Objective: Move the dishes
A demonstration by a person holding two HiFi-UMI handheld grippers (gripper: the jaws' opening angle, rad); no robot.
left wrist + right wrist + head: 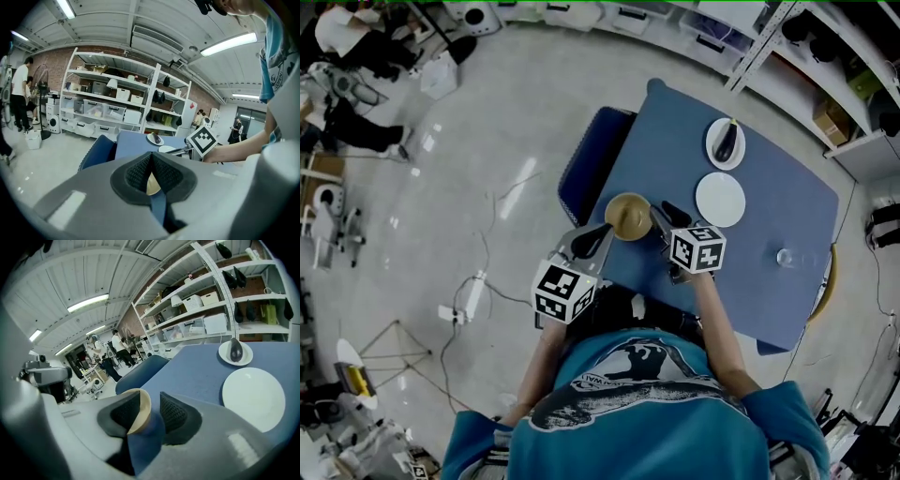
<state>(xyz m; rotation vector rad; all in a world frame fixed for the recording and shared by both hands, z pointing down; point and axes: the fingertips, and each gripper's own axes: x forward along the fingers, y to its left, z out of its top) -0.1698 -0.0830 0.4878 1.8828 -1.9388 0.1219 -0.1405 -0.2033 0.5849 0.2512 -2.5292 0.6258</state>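
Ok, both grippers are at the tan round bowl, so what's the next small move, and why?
Probably close the right gripper on the rim of the tan round bowl. Its jaws stand apart with the rim against one side only, while the left gripper already pinches the opposite rim. Then lift with both.

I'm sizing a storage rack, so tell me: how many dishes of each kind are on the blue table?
White plates: 2
Tan bowl: 1
Clear glass: 1
Total: 4
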